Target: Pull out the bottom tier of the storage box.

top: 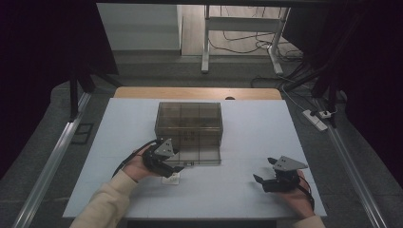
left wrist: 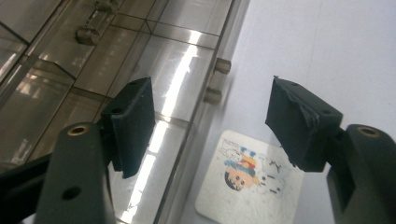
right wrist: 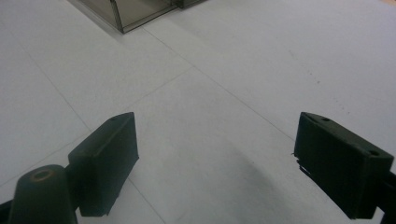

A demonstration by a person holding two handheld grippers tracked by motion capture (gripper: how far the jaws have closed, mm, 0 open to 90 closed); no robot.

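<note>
With its jaws standing wide and empty, the left gripper point(top: 175, 167) hovers over the picture card point(left wrist: 250, 178) lying flat beside the clear box point(top: 189, 124) toward the table's near edge, so descend squarely before closing.

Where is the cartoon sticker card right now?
In the high view the cartoon sticker card lies flat on the white table, left of centre, just in front of the clear compartment box and under the open left gripper.
</note>
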